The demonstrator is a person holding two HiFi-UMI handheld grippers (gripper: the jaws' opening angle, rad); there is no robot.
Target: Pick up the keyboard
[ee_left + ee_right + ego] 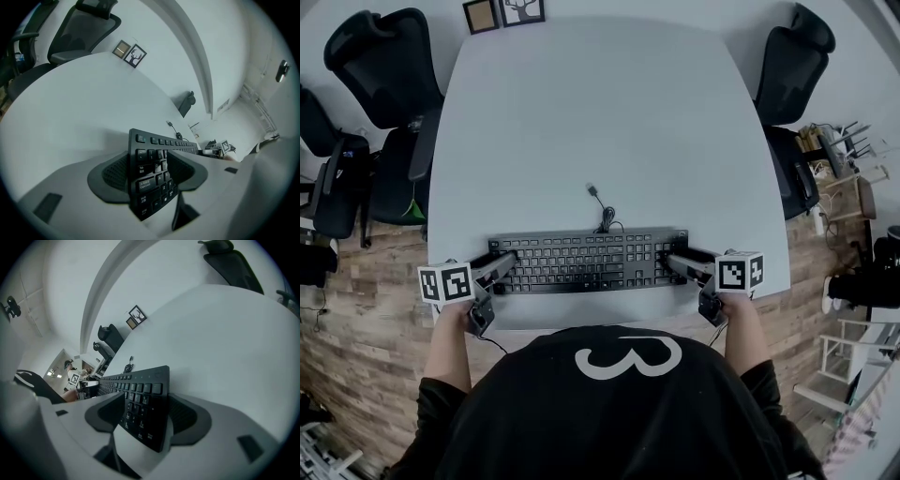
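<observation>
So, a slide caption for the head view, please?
The left gripper and right gripper, both open, straddle the keyboard's ends.

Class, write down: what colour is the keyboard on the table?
The keyboard is black, keys and frame alike; the head view shows it best.

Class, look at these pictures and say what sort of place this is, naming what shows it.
Probably an office or meeting room: a large white table, black office chairs beside it, a black wired computer keyboard on it, and framed pictures at its far edge.
</observation>
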